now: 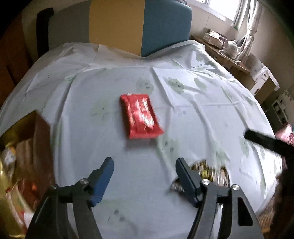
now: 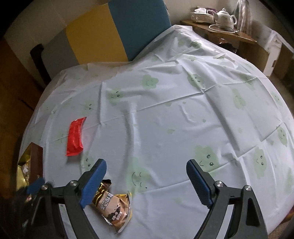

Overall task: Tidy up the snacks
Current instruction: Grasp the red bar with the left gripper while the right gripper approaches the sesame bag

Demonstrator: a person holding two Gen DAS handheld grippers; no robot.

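A red snack packet [image 1: 140, 115] lies flat on the tablecloth [image 1: 91, 92], a short way ahead of my left gripper [image 1: 144, 162], which stands open with nothing between its blue fingers. Just behind its right finger lies a brown and gold snack packet [image 1: 211, 172]. In the right wrist view that brown packet [image 2: 112, 205] lies by the left finger of my right gripper [image 2: 146, 163], which is open and holds nothing. The red packet [image 2: 75, 137] lies further off to its left. A brown box [image 1: 29, 145] with several snacks inside stands at the table's left edge.
The box [image 2: 35, 161] shows at the left in the right wrist view, with a blue fingertip [image 2: 35, 185] of the other gripper beside it. Yellow and blue cushions [image 1: 143, 27] stand behind the table. A side table with a white teapot [image 2: 226, 17] is at the far right.
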